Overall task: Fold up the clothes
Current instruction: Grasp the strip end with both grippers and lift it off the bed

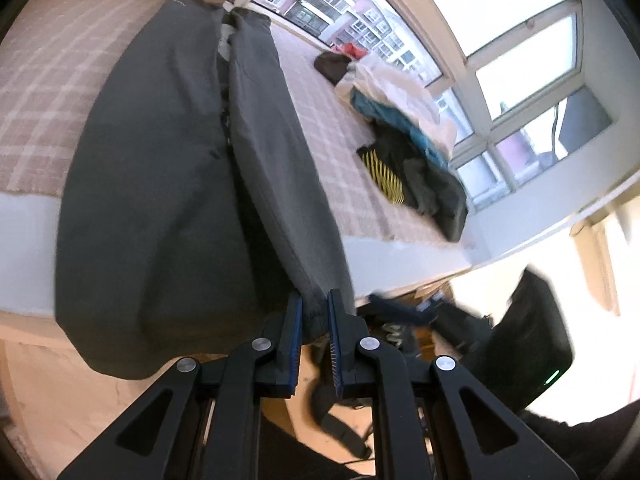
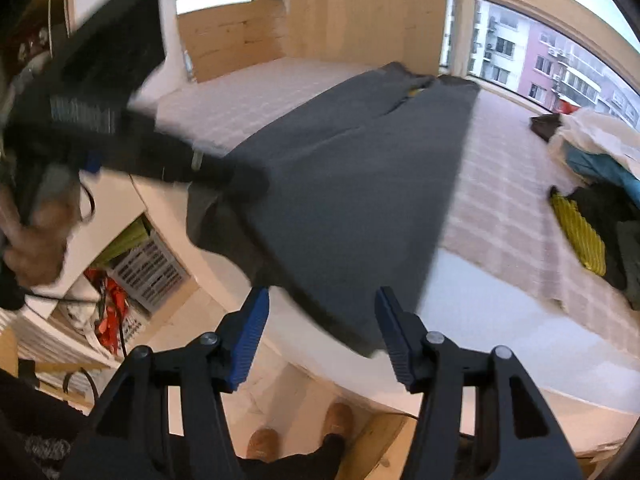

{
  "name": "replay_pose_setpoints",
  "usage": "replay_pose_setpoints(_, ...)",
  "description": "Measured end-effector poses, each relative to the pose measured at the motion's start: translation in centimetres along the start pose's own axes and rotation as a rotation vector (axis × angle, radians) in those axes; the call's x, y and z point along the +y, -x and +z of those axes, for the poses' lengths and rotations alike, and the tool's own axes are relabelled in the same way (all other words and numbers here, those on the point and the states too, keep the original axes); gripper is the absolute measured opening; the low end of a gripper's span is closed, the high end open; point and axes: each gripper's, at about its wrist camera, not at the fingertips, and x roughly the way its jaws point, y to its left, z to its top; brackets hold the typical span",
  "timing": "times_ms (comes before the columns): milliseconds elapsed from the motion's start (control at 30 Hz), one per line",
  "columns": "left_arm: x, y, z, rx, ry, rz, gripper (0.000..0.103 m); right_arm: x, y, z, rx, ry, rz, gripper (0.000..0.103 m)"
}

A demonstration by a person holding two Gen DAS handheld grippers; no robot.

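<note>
From the left wrist camera, a pair of dark grey trousers point(image 1: 168, 184) lies stretched out on the bed point(image 1: 44, 80). The two legs lie side by side, and the leg ends hang over the near edge of the bed. The left gripper point(image 1: 314, 320) has its jaws pressed together on the end of one trouser leg, so the cloth sits right between them. A heap of other clothes point(image 1: 404, 136) waits further along the bed, near the window point(image 1: 520, 52), and it looks all jumbled up. I think there is a lot of folding left, because the trousers are spread long and the heap is not folded.

From the right wrist camera, the same trousers run from the far side of the bed point(image 2: 248, 96) down to the near edge. The right gripper point(image 2: 322, 320) has its jaws wide apart and holds nothing. The end of the nearer trouser leg hangs just beyond the jaws, between them but not touching that I can see. The other gripper shows at the left, blurry, holding the second leg end. The heap of clothes sits at the right side of the bed.
</note>
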Motion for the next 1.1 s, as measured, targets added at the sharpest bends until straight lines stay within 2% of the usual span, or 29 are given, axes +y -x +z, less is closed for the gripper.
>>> replay_pose_setpoints(167,-1.3,1.0,0.9,-0.001,-0.063,0.033,0.011,0.0,-1.6,0.7,0.007,-0.034,-0.047,0.054)
replay_pose_setpoints(200,-1.6,1.0,1.0,0.001,-0.079,0.042,0.011,-0.4,-1.6,0.8,0.012,-0.044,-0.057,0.05)
replay_pose_setpoints(233,-1.8,1.0,1.0,0.003,-0.092,0.051,0.011,-0.8,-1.7,0.9,0.018,-0.054,-0.067,0.043)
replay_pose_setpoints(267,-1.8,0.9,1.0,0.005,-0.098,0.059,0.011,-1.3,-1.6,0.9,0.026,-0.064,-0.057,0.015)
replay_pose_setpoints(300,-1.7,0.8,0.9,0.01,-0.097,0.058,0.011,-1.7,-1.4,1.0,0.034,-0.074,-0.046,0.004)
replay_pose_setpoints(400,-1.5,-0.1,0.5,0.032,-0.095,0.054,0.011,-3.1,-1.0,1.1,0.057,-0.102,-0.017,0.003)
replay_pose_setpoints(500,-1.3,-1.5,-0.5,0.061,-0.095,0.046,0.011,-3.5,1.3,1.1,0.053,-0.058,-0.049,0.003)
replay_pose_setpoints(567,-1.1,-2.4,-1.1,0.081,-0.095,0.04,0.011,-4.4,1.8,0.7,0.06,-0.079,-0.058,0.003)
replay_pose_setpoints(633,-0.9,-3.5,-1.8,0.104,-0.094,0.041,0.011,-5.1,0.1,-0.2,0.118,-0.101,-0.06,0.003)
replay_pose_setpoints(700,0.0,-4.9,-2.3,0.139,-0.087,0.075,0.011,-4.6,-0.6,-0.4,0.13,-0.098,-0.054,0.003)
replay_pose_setpoints(833,0.7,-3.5,-2.0,0.113,-0.094,0.108,0.011,-3.1,0.1,0.2,0.105,-0.06,-0.037,0.003)
replay_pose_setpoints(933,0.4,-2.3,-1.7,0.093,-0.118,0.125,0.011,-2.9,-0.9,0.1,0.14,-0.066,-0.028,0.004)
replay_pose_setpoints(967,0.5,-2.5,-1.7,0.103,-0.128,0.135,0.011,-3.0,-1.8,0.0,0.184,-0.064,-0.024,0.006)
replay_pose_setpoints(1033,1.0,-3.3,-1.8,0.126,-0.127,0.145,0.012,-3.2,-1.7,0.1,0.212,-0.061,-0.022,0.008)
replay_pose_setpoints(1100,1.6,-3.3,-2.2,0.159,-0.089,0.12,0.013,-3.5,-0.5,0.2,0.246,-0.052,0.0,0.013)
